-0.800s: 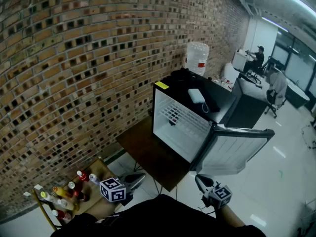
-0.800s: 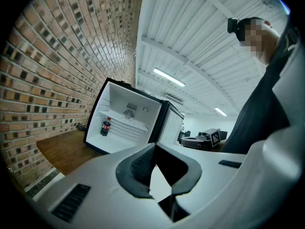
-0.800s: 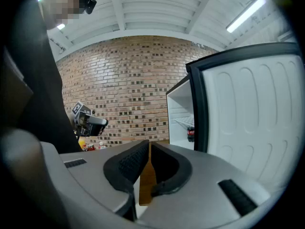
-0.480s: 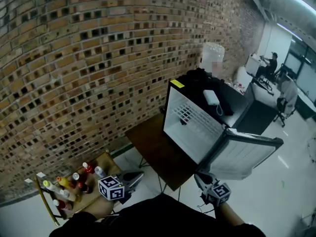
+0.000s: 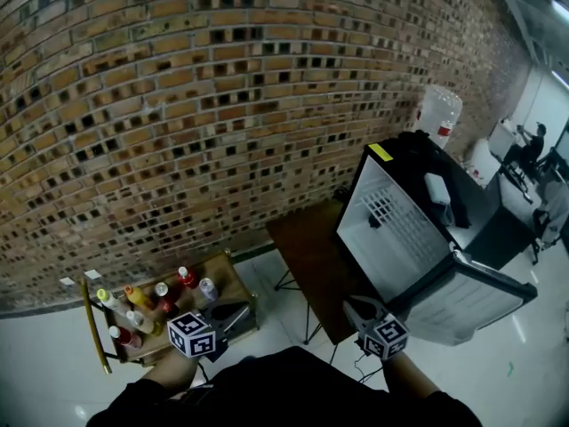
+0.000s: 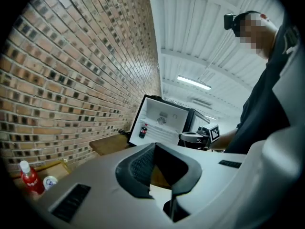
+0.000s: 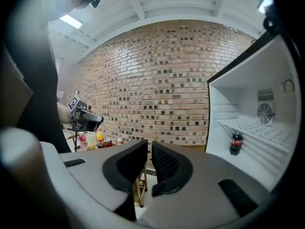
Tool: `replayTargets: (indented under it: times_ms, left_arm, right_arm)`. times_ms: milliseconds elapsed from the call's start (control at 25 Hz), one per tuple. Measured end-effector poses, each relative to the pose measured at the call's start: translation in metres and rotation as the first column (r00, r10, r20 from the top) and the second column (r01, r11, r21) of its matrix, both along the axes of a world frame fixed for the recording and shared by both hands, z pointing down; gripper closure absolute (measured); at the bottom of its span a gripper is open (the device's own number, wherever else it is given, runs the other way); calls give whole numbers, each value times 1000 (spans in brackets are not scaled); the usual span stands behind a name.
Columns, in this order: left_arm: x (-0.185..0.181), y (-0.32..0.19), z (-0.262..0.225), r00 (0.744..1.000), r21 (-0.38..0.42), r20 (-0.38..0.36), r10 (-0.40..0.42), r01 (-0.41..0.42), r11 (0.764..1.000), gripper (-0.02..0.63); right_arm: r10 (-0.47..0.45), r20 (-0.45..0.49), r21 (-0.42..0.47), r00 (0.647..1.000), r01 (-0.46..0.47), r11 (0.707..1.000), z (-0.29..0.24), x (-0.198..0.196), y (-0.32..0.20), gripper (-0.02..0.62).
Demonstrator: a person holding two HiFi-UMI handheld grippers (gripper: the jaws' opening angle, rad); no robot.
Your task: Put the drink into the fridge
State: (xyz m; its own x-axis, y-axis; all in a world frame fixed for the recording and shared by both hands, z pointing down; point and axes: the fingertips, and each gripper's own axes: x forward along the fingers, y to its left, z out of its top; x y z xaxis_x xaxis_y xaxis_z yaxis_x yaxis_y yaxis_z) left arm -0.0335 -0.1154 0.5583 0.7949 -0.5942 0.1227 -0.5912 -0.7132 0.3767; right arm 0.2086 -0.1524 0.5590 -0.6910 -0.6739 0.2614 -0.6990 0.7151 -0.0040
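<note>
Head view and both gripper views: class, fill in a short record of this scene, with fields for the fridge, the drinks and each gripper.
cooler: fridge beside the brick wall, its door swung open
inside: one dark bottle with a red label, upright below the wire shelf
other drinks: several bottles upright in a wooden crate by the wall
left: left gripper, jaws apart, empty
right: right gripper, jaws nearly together with a narrow gap, empty

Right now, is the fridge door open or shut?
Open. The door stands swung wide off the fridge, whose white inside shows with a dark bottle in it.
</note>
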Motion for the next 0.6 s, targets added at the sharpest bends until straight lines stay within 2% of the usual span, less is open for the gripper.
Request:
replayTargets:
  times_ms: [160,200,240,400,600]
  left_arm:
    - [-39,5,8,997,-9,-11,-74,74,997,612]
    - [-47,7,11,996,-12,-9,-91,91,996,612]
    - [-55,10,14,994,-16,-6,-109,109,994,612]
    - [-90,16,25,985,-23,4,-171,171,985,612]
    - [-137,18,40,968,-33,5,-252,252,967,612]
  right_arm:
    - [-77,-6,-21,997,76,997,9,-46,-18,549]
    - [-98,-9,-25,995,98,995,12,-59,-22,542]
    - [-121,-11,-30,993,120,992,15,-71,-27,509]
    - [-205,-31,-49,978,203,978,28,-124,-42,502]
    - [-318,-56,-78,946,313,946,50,-195,-61,415]
